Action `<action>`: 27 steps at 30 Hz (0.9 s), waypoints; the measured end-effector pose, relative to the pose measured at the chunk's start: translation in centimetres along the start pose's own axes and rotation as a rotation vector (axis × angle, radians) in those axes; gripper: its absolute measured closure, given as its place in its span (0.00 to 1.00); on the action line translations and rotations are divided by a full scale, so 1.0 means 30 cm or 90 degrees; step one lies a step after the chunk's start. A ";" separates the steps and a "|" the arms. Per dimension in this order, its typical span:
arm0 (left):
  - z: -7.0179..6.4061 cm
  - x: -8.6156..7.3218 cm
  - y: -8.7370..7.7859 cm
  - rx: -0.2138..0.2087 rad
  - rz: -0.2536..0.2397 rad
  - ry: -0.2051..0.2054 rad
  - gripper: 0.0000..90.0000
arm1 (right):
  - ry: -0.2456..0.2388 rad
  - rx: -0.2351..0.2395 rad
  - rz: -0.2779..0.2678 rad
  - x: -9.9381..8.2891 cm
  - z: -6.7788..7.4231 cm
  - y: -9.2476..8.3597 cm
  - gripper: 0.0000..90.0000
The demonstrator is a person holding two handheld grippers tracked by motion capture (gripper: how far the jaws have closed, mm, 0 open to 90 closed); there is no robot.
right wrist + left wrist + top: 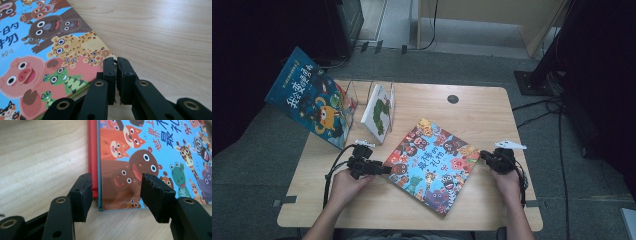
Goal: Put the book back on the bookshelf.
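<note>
Picture book with a bright blue cover crowded with cartoon animals (433, 166) lies flat and skewed on the pale wooden table (492, 107), between the two hands. Left gripper (379, 169) stands with jaws spread, straddling the red-spined corner of the book (100, 182) without pressing it. Right gripper (485, 156) is clenched on nothing, its tips (116, 65) at the book's opposite edge; whether they touch that edge cannot be told. At rear left, a clear wire book rack (373, 95) carries a white book with a green caterpillar (379, 113), and a blue monster-cover book (309, 97) leans at its outer side. Judged from this, two books are shelved; the flat one is not yet gripped, lifted or stood in the rack.
</note>
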State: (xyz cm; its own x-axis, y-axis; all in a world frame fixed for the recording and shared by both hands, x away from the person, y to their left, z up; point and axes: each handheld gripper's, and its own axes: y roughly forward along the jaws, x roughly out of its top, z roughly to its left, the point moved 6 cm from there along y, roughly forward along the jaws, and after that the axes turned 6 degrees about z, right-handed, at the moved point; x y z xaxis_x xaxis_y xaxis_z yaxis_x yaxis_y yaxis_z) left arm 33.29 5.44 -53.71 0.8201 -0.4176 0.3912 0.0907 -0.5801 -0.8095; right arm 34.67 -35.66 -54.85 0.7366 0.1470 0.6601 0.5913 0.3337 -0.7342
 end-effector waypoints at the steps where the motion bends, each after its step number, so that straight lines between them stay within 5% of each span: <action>1: -0.003 -0.005 -0.001 0.000 -0.001 -0.002 0.48 | -0.001 0.001 -0.003 0.005 0.001 0.006 0.95; 8: -0.026 -0.041 -0.012 0.012 0.011 0.004 0.48 | -0.010 0.005 0.019 0.032 0.025 0.043 0.96; 14: -0.034 -0.056 -0.035 -0.005 -0.007 -0.004 0.49 | -0.023 0.010 0.023 0.058 0.051 0.067 0.96; 27: 0.053 -0.010 -0.056 0.047 -0.029 -0.030 0.46 | -0.036 0.025 0.021 0.126 0.079 0.135 0.95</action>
State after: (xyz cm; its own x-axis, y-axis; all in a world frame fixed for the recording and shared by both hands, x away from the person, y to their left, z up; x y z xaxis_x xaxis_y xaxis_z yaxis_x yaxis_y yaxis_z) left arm 33.78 7.67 -53.15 0.8394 -0.3574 0.4094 0.1691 -0.5441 -0.8218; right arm 39.08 -31.54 -54.96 0.7348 0.2105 0.6448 0.5531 0.3644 -0.7492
